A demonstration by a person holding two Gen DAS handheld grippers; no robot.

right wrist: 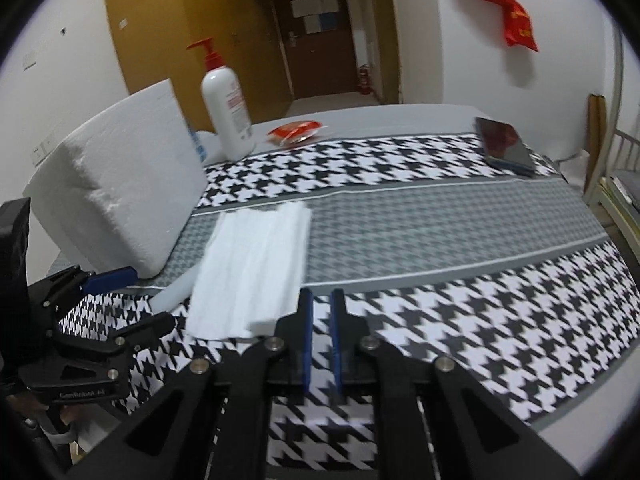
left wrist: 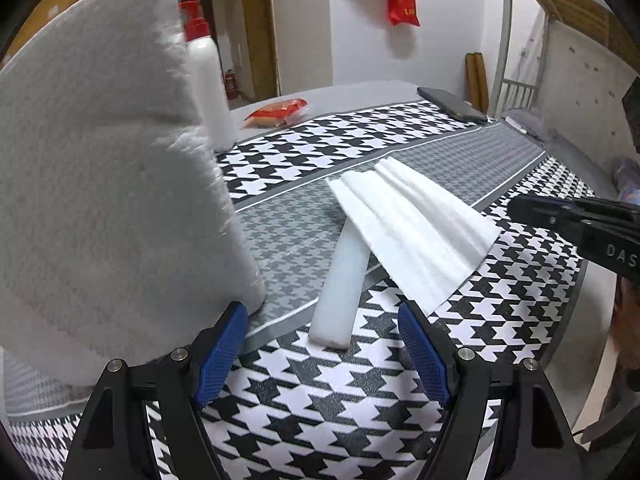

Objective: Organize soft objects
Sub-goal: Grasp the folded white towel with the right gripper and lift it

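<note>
Right wrist shows the phone (right wrist: 506, 146) whole; left wrist clips it.

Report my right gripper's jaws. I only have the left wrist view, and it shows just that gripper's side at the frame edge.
Observer: The right gripper is shut with nothing between its pads. Its tips are beside the near edge of the folded white sheet.
Operator: Check behind the foam block. It fills the left of my view.
Observer: Behind the foam block, next to the pump bottle, lies a small white item with blue print. I cannot tell what it is.
</note>
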